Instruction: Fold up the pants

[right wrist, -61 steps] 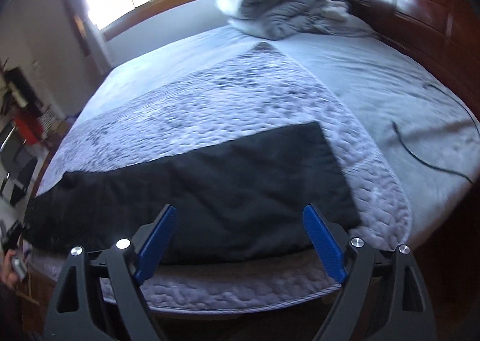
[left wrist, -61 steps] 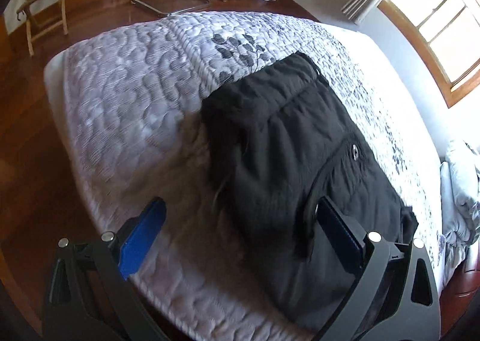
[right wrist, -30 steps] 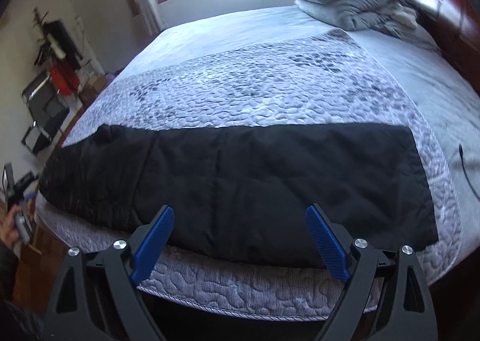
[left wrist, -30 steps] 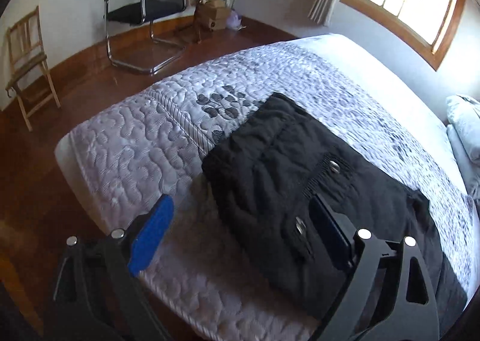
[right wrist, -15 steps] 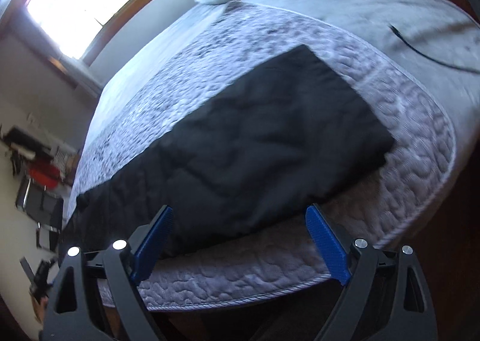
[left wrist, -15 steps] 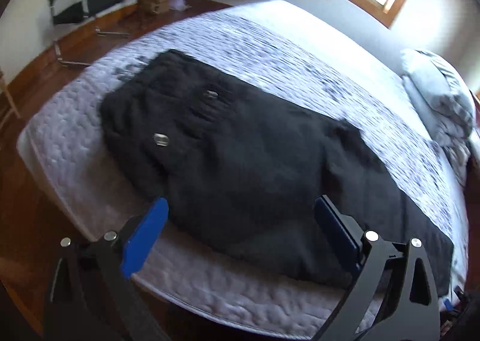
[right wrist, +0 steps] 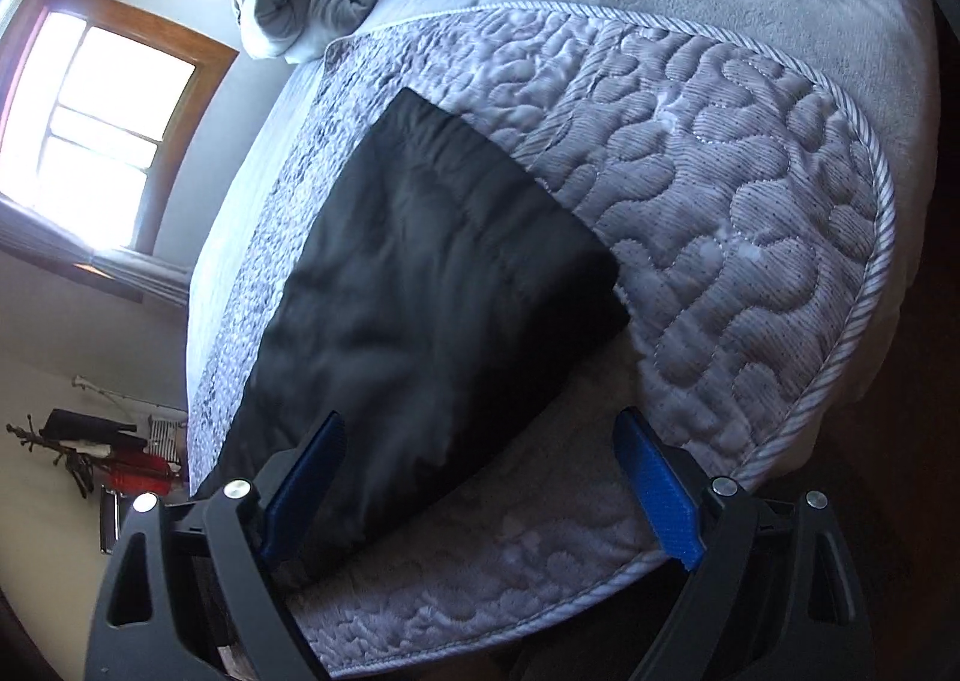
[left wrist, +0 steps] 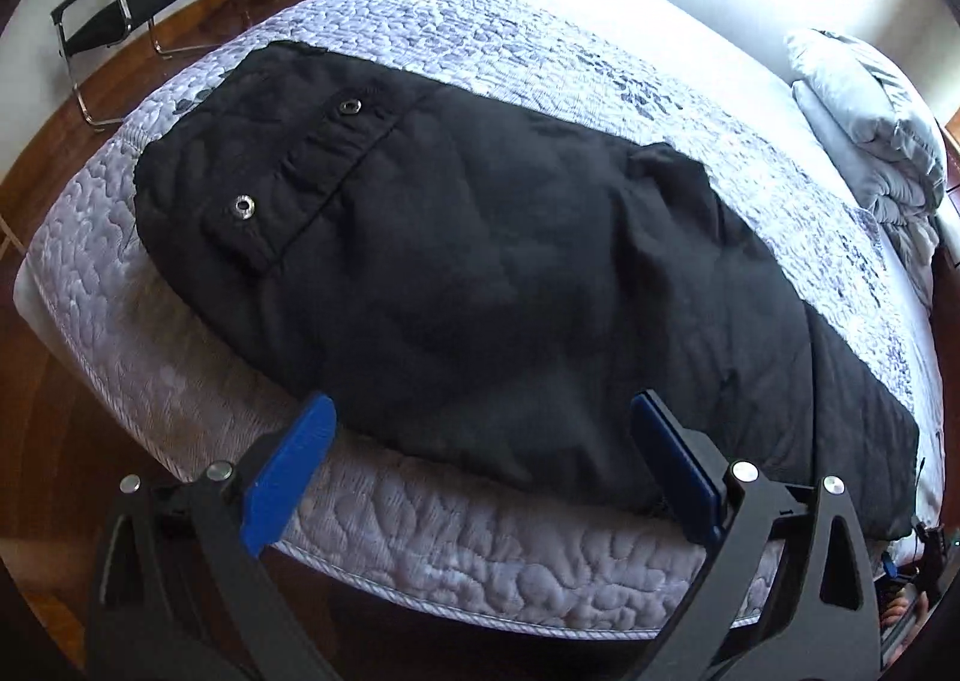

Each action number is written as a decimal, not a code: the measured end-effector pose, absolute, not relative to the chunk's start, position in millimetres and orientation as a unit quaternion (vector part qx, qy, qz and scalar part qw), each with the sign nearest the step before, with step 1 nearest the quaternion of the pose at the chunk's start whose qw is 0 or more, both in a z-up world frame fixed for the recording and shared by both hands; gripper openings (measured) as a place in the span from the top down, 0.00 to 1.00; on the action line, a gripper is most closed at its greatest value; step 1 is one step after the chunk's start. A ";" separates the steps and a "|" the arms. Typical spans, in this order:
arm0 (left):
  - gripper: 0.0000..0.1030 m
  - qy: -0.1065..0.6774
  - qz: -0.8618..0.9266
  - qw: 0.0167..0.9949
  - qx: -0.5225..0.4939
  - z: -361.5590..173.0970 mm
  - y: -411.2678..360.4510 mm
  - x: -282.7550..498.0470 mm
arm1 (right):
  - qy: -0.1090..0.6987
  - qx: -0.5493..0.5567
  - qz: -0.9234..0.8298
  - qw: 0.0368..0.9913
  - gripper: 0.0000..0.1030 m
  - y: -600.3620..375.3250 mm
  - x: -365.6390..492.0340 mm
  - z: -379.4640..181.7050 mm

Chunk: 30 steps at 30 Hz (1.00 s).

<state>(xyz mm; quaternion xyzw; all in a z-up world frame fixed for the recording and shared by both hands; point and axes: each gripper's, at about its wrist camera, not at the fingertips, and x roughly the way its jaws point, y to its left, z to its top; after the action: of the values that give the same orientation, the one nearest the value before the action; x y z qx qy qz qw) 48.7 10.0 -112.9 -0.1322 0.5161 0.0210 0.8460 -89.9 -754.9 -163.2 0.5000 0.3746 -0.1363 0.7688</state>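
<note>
I've got the pants (left wrist: 480,273) laid flat along the near edge of the bed (left wrist: 492,567), already doubled leg on leg by the look of it, waistband to my left. Left gripper (left wrist: 480,459) hangs over the seat end, fingers (left wrist: 288,465) wide apart and holding nothing. Right gripper (right wrist: 480,489) sits over the cuff end, its fingers (right wrist: 657,492) spread too, empty. I judge this the approach before the crosswise fold: next I must pinch the cuffs and carry them toward the waist. No containers in view.
</note>
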 end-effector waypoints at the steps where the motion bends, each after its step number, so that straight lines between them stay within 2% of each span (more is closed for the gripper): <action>1: 0.04 0.518 0.023 0.845 -0.131 -115.3 10.7 48.1 | 0.371 0.504 -0.137 0.768 0.10 -758.3 -89.0 -164.5; 7: 0.04 0.530 0.034 0.837 -0.131 -124.2 10.1 47.6 | 0.352 0.511 -0.134 0.773 0.09 -765.8 -77.7 -164.4; 8: 0.04 0.531 0.032 0.837 -0.132 -125.4 8.8 47.1 | 0.347 0.511 -0.126 0.776 0.14 -764.6 -74.3 -163.5; 10: 0.04 0.533 0.031 0.835 -0.132 -127.5 6.3 46.9 | 0.352 0.508 -0.124 0.777 0.15 -763.7 -65.4 -163.4; 12: 0.04 0.534 0.029 0.834 -0.135 -128.3 5.0 46.5 | 0.355 0.502 -0.135 0.777 0.30 -763.6 -60.8 -164.2; 14: 0.04 0.534 0.027 0.833 -0.140 -128.5 4.1 45.3 | 0.352 0.495 -0.149 0.780 0.65 -765.9 -59.2 -164.6; 17: 0.04 0.536 0.025 0.831 -0.145 -130.3 3.8 44.0 | 0.333 0.512 -0.137 0.780 0.76 -769.7 -62.7 -160.8; 22: 0.04 0.538 0.029 0.827 -0.161 -134.6 9.1 40.2 | 0.307 0.478 -0.124 0.814 0.83 -764.5 -61.0 -125.5; 30: 0.04 0.526 0.019 0.828 -0.193 -136.7 18.1 29.5 | 0.333 0.427 -0.197 0.817 0.83 -764.9 -53.8 -92.9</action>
<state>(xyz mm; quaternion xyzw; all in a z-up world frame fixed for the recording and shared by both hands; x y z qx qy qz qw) 29.5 18.1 -136.7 -0.1928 0.5260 0.0194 0.8281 -53.8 -764.9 -92.9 0.4267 0.3329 -0.1970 0.8175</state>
